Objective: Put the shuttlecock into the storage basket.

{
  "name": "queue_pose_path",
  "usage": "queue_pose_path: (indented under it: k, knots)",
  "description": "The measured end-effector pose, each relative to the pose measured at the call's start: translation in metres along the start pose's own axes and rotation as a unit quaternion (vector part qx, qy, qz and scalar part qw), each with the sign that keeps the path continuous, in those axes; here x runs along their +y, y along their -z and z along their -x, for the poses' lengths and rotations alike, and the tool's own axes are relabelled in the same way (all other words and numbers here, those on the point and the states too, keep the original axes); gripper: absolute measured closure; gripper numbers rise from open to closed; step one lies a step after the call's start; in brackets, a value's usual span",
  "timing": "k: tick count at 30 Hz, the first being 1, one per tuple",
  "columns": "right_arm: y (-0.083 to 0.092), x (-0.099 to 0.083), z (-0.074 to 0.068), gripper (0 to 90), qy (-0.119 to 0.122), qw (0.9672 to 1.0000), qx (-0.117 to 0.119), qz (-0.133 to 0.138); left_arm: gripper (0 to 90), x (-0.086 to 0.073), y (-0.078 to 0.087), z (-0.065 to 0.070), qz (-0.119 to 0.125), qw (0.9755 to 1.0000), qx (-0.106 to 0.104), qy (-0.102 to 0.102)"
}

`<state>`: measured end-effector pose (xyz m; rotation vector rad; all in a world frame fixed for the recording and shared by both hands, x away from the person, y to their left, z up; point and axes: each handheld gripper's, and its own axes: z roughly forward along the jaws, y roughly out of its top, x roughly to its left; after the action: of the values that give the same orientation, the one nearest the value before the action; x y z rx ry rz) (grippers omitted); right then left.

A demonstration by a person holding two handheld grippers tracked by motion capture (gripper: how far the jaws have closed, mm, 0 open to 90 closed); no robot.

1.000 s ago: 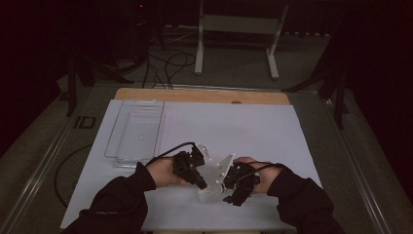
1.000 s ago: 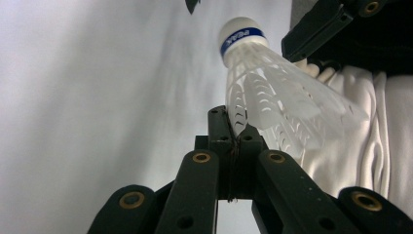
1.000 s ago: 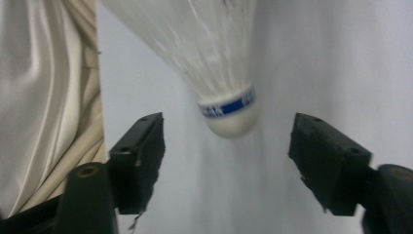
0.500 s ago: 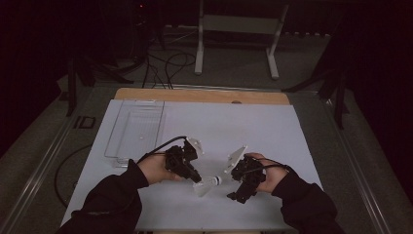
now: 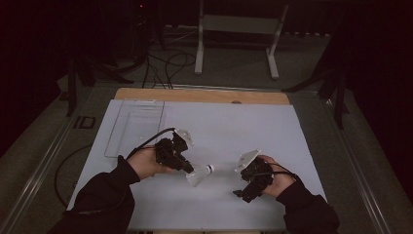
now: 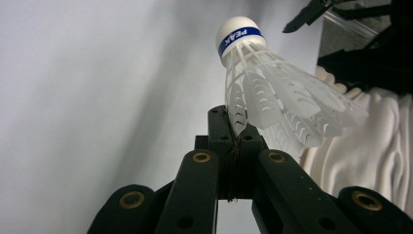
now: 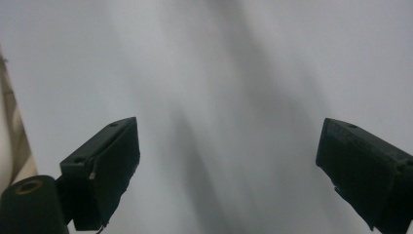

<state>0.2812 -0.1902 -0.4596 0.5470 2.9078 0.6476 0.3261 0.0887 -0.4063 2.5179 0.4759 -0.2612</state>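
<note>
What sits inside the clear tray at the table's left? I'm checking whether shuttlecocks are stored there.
The clear tray looks empty; the white sheet shows through it. Its near end is partly covered by the left tool's cable.

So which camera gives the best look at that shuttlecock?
The left gripper view: the shuttlecock looms close, its white feathers pinched between the left tool, its cork wearing a blue band marked PEAK. In the high view it is a small pale shape above the white sheet. The right gripper view looks at bare sheet.
</note>
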Motion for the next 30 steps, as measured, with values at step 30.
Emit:
queue_pose_path:
  k: [30]
  knots:
    - [-0.005, -0.066, 0.000, 8.7, -0.057, 0.9944, -0.026, 0.085, 90.0, -0.030, 0.067, -0.034, 0.067, 0.9910, 0.097, 0.064]
